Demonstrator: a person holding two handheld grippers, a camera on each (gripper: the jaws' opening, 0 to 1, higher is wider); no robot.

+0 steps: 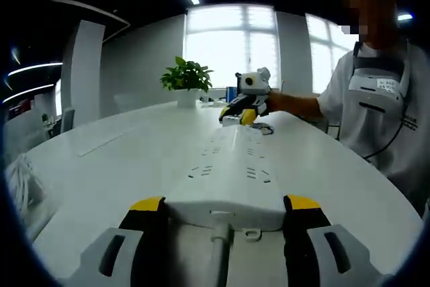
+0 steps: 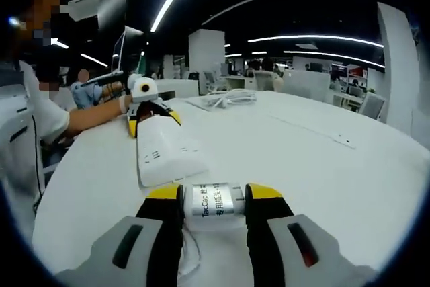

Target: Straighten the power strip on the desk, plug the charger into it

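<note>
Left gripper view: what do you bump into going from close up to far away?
Left tongs → power strip → right tongs → potted plant → windows.

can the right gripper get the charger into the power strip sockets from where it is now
Probably yes. The right gripper is shut on the charger just off the near end of the power strip, whose sockets face up uncovered. The left gripper clamps the far end, with bare desk between.
</note>
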